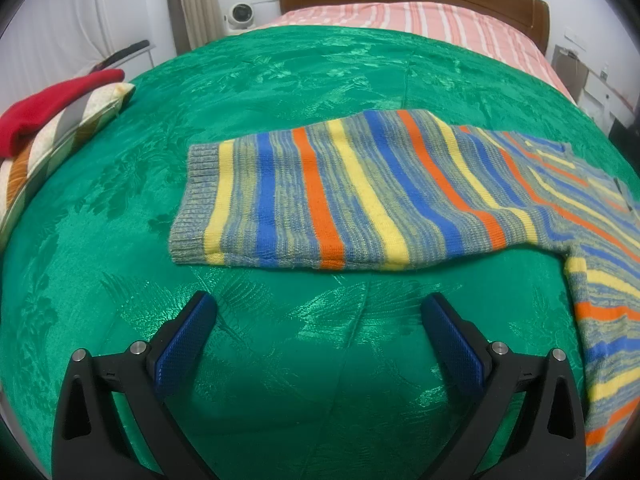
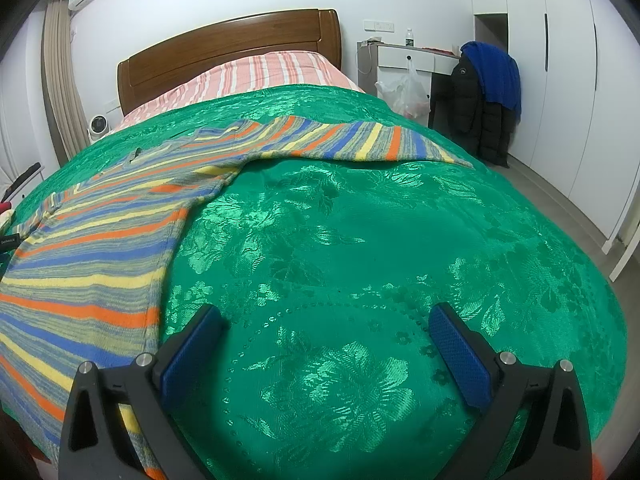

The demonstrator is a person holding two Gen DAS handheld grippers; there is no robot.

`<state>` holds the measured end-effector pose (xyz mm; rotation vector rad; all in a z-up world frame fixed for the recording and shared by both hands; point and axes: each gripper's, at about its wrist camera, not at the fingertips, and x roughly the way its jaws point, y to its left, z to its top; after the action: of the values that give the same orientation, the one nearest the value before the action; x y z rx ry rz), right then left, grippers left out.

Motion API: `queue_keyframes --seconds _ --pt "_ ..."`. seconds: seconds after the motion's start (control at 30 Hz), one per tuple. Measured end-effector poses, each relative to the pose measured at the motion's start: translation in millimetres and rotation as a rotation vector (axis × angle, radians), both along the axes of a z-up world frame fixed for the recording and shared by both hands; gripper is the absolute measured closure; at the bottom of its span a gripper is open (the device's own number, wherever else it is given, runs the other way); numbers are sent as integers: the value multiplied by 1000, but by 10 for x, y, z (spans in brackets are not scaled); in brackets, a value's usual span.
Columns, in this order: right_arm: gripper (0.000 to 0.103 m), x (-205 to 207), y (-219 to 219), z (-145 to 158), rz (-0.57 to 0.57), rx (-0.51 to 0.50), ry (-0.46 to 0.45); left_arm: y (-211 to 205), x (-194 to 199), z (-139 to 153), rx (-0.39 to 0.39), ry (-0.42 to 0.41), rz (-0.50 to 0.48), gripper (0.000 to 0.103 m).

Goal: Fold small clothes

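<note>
A small knit sweater with blue, orange, yellow and grey stripes lies flat on the green bedspread. In the left wrist view its left sleeve point(image 1: 320, 196) stretches out ahead, grey cuff to the left, body at the right edge. My left gripper point(image 1: 320, 308) is open and empty, just short of the sleeve's near edge. In the right wrist view the sweater body point(image 2: 92, 240) lies to the left and the other sleeve point(image 2: 360, 140) reaches right at the far side. My right gripper point(image 2: 326, 318) is open and empty over bare bedspread, beside the sweater's right edge.
The green patterned bedspread point(image 1: 280, 360) covers the bed, with a pink striped sheet point(image 1: 400, 16) and wooden headboard point(image 2: 224, 48) behind. A red cloth on a striped cushion point(image 1: 52, 120) lies at the left. Jackets on a chair point(image 2: 484, 96) and a wardrobe stand to the right.
</note>
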<state>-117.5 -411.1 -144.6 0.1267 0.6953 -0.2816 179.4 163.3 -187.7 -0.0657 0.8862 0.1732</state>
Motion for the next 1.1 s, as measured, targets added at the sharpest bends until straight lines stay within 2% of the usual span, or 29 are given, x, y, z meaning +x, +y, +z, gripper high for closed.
queue_keyframes --seconds 0.4,0.6,1.1 --pt "0 29 34 -25 -1 -26 0 -1 2 1 0 0 0 0" --pt "0 37 102 -69 -6 -77 5 1 3 1 -1 1 0 0" --pt "0 23 97 -86 -6 -79 -6 -1 1 1 -1 0 0 0"
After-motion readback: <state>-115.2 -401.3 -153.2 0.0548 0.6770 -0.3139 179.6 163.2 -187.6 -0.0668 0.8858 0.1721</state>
